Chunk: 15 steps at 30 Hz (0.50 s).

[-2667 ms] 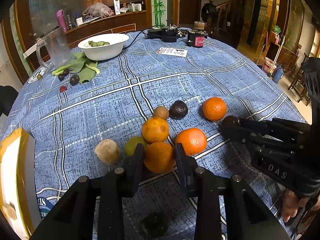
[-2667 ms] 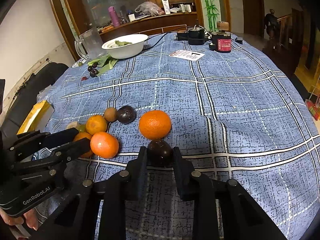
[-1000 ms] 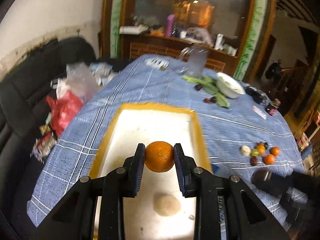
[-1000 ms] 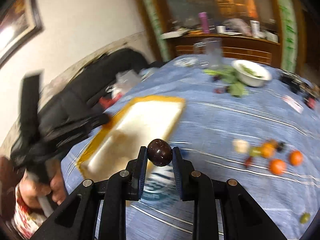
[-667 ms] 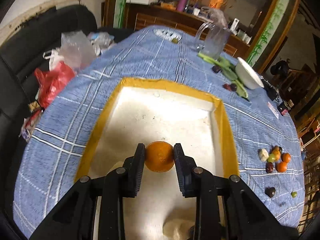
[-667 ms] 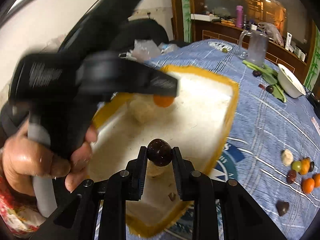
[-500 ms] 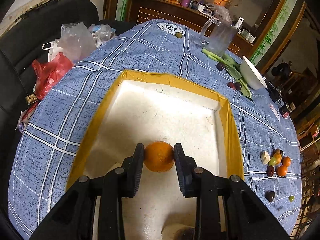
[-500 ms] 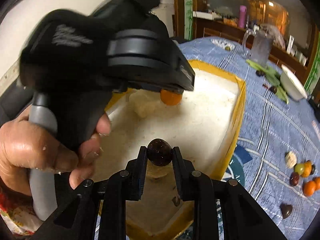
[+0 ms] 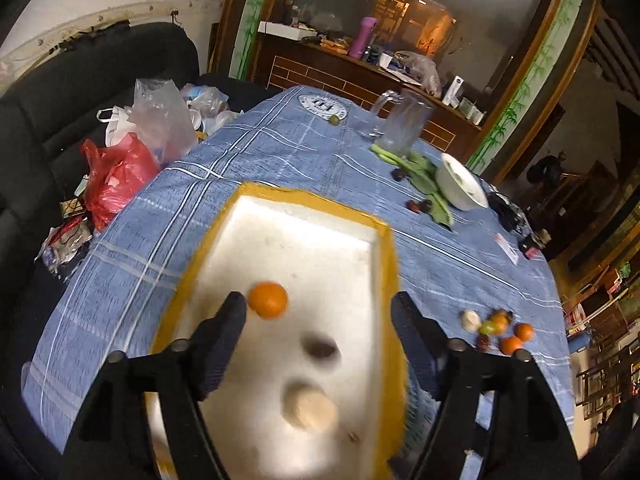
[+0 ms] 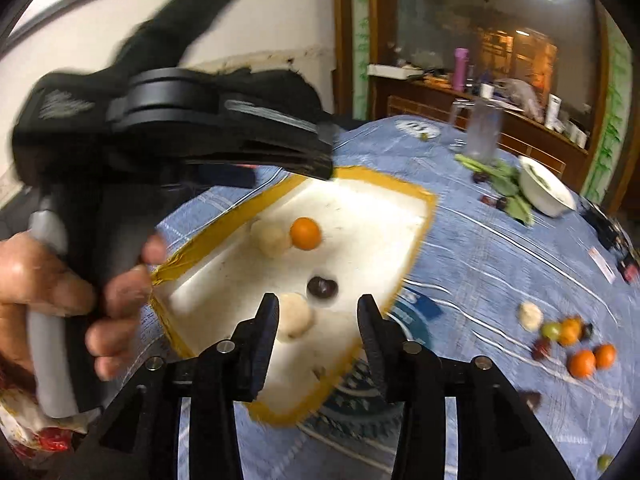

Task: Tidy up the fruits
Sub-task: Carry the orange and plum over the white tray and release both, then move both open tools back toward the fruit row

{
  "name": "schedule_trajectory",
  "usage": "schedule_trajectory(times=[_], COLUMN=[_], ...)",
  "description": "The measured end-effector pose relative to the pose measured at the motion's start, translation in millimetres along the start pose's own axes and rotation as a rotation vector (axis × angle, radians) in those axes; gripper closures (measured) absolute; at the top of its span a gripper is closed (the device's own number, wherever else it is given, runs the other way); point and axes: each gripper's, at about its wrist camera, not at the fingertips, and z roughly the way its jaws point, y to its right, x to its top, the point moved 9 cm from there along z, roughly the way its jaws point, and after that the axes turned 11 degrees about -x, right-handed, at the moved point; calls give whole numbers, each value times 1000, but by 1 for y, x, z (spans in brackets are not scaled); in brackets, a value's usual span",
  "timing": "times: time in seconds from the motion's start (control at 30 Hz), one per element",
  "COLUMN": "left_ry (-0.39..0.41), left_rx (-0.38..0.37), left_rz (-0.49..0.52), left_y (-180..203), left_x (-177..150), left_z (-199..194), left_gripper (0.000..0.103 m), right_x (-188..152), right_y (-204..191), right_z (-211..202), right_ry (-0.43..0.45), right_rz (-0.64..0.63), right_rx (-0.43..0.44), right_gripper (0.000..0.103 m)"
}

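- Left gripper: fingers spread wide, grasping nothing, above the tray.
- Orange: free inside the white, yellow-rimmed tray, near the left finger.
- Dark fruit: blurred, in the tray beside a pale fruit.
- Right gripper: released, empty, over the tray's near edge.
- Remaining fruits: clustered on the blue cloth, well apart from the tray.

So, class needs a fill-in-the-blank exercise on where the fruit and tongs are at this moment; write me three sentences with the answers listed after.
1. The orange lies inside the white ____ with the yellow rim.
2. Both the left tongs and the right tongs are ____.
3. The dark fruit in the tray lies beside a ____ round fruit.

Missing words: tray; open; pale
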Motion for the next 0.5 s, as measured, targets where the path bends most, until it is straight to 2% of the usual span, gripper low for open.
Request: schedule_trajectory(times=[0.07,0.1,0.17,0.27,0.33,0.37,0.5], left_ry=[5,28,72,142,114,75,73], left_rx=[-13,-51,-94,-190,-263,-293,-311], left_rz=[21,40,52,33,27,33,75], left_y=[20,35,55,81,100,112,139], left_x=[-12,-21,-34,-56,-71,-80,-96], left_z=[-14,-24,-35,-44,-34,-25,-18], left_gripper=[20,17,8,4,4,4,4], right_x=[-10,-17,-31,-59,-74,-79,-97], right_y=[23,35,60,108,132,143,182], right_z=[-16,-23,-32,-43,-48,-49,-67], right_ry=[9,11,10,-17,-31,-36,-22], right_rz=[72,112,202,390,494,532,648], right_rx=[-5,-9,-25,-35,-38,-40,-86], right_gripper=[51,47,45,45,45,45,45])
